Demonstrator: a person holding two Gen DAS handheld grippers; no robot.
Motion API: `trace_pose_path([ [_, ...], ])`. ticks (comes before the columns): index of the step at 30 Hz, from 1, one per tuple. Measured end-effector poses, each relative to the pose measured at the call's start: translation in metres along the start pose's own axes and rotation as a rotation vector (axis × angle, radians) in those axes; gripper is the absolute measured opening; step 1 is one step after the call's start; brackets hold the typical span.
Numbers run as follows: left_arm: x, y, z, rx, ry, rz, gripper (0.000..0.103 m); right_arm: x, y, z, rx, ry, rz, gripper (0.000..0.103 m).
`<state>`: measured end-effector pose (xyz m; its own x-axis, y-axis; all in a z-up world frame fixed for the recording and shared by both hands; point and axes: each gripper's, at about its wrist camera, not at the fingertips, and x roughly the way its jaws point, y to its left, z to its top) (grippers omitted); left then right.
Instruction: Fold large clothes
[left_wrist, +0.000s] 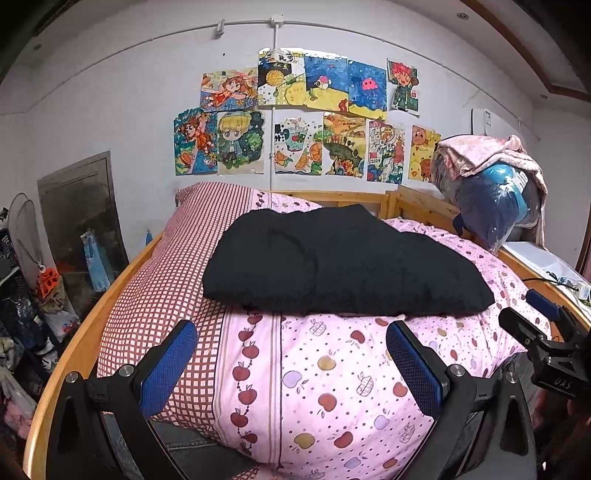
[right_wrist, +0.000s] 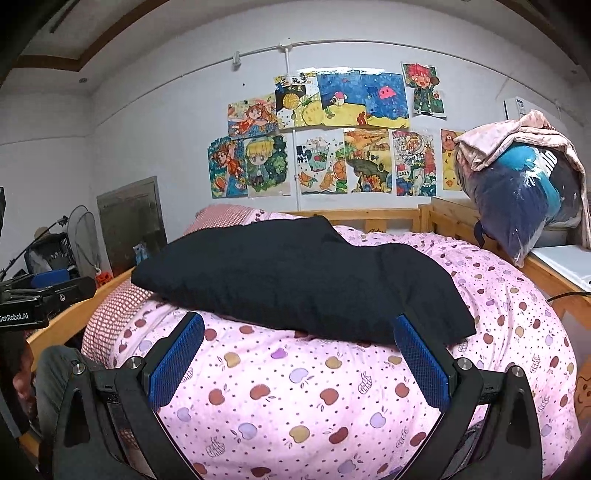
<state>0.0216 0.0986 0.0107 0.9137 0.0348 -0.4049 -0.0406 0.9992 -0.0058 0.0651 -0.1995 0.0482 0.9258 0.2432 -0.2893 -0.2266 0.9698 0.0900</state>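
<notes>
While I hold both tools back from the bed, my two cameras split the scene like this:

Left wrist view only: a red-and-white checked pillow (left_wrist: 155, 295) runs long down the left side of the bed, with a cluttered floor corner and a metal panel (left_wrist: 79, 206) against the wall beyond it. My right gripper (left_wrist: 543, 325) shows at the right edge, hovering over the quilt.

Right wrist view only: my left gripper (right_wrist: 44, 295) juts in from the left edge with a "GenRobot.AI" label on its body, a grey trouser leg (right_wrist: 55, 380) below it. The checked pillow shows only as a strip here.

Both views: drawings (left_wrist: 306, 118) taped to the white wall, a wooden bed frame (left_wrist: 332, 197), and a plastic-wrapped bundle (left_wrist: 495, 199) topped with pink cloth at the far right.

Garment: the black garment (left_wrist: 343, 262) lies already folded into a thick, roughly rectangular bundle on the pink apple-print quilt (left_wrist: 332, 387), its left end overlapping the checked pillow. It sits just beyond the fingertips in both views.

Left gripper: jaws spread wide, blue pads (left_wrist: 168, 365) well apart, nothing between them. It hangs above the quilt; I cannot tell whether it touches the fabric.

Right gripper: jaws equally wide, blue pads (right_wrist: 177, 358) empty. The right pad's tip sits visually against the garment's near edge, though I cannot tell if they actually touch.
</notes>
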Motion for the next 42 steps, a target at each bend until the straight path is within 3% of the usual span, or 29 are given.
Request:
trace_pose_path([
  [15, 0.017, 0.002, -0.010, 0.004, 0.042, -0.001, 0.103, 0.007, -0.004, -0.003, 0.007, 0.031, -0.023, 0.101],
  [42, 0.016, 0.000, -0.011, 0.005, 0.042, 0.000, 0.103, 0.008, -0.006, -0.004, 0.011, 0.033, -0.025, 0.101],
])
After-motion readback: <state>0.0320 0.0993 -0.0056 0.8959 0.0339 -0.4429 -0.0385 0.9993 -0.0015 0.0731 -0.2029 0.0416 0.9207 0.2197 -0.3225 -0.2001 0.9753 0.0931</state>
